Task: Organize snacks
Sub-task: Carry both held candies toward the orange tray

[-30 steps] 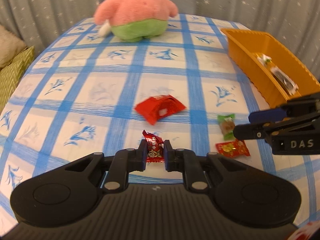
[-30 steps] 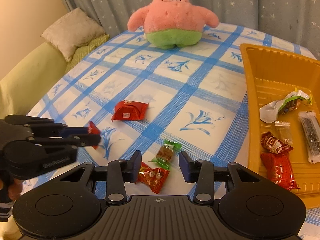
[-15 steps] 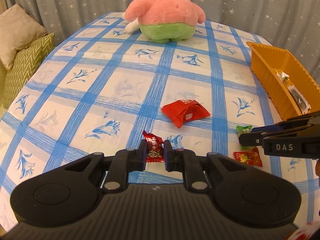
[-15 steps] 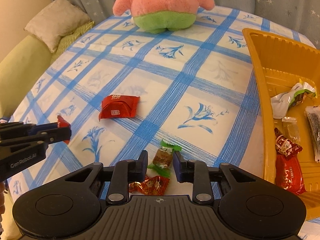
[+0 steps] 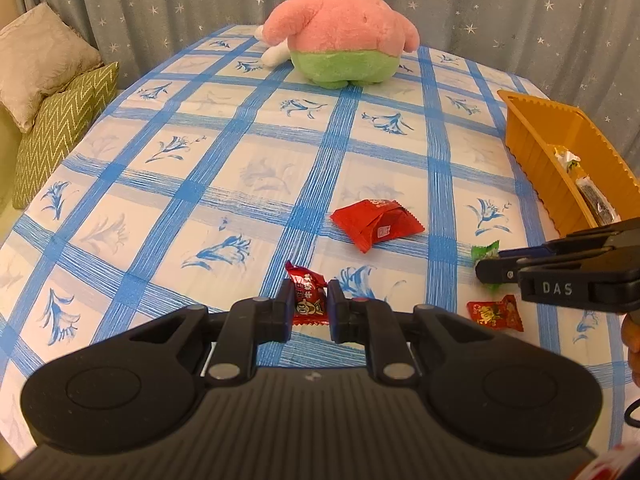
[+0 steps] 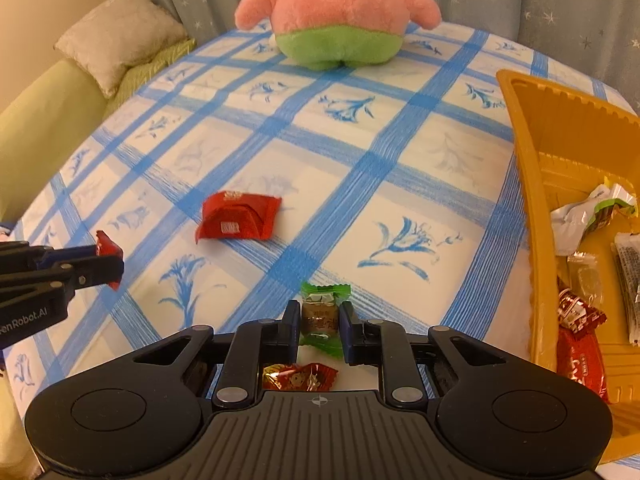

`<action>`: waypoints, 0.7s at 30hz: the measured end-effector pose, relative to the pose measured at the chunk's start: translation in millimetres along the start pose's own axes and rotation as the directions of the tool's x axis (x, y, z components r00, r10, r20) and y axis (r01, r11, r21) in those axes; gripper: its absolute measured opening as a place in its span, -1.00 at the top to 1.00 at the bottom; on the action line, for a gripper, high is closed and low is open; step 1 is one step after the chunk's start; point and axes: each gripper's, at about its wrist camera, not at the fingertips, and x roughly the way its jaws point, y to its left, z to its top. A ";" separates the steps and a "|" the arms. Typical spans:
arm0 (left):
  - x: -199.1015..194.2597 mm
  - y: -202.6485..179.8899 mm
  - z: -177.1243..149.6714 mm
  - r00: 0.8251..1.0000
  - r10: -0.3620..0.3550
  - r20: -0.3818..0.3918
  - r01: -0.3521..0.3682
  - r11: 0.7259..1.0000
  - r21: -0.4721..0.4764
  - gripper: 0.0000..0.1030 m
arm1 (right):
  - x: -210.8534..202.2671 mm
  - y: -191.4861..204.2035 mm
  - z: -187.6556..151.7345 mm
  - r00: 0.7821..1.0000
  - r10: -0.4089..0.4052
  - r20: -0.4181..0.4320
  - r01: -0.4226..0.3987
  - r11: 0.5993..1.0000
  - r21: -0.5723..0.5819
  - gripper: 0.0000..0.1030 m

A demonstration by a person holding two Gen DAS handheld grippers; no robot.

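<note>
While left gripper (image 5: 307,305) jaws clamp red candy (image 5: 307,298), right gripper (image 6: 320,322) jaws pinch green-wrapped candy (image 6: 322,314); its print illegible.

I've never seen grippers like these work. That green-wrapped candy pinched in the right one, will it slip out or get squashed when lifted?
Probably neither. The green-wrapped candy looks small and light, and the right gripper is shut on its firm-looking brown middle. The crinkly wrapper ends stick out loose and will likely just flop. The glossy film might slide slightly.
</note>
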 end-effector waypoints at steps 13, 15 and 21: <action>-27.7 -19.0 9.0 0.999 -0.018 0.042 0.017 1.000 0.024 0.71 | -47.9 -3.3 3.9 0.994 0.066 0.089 -0.070 0.997 0.034 0.60; -33.5 -25.0 9.8 0.998 -0.031 0.050 0.029 0.999 0.031 0.71 | -57.1 -5.3 1.7 0.992 0.076 0.101 -0.081 0.996 0.041 0.60; -50.9 -52.5 12.1 0.994 -0.082 0.078 0.077 0.995 0.070 0.71 | -88.3 -19.5 -12.7 0.986 0.087 0.139 -0.099 0.992 0.075 0.60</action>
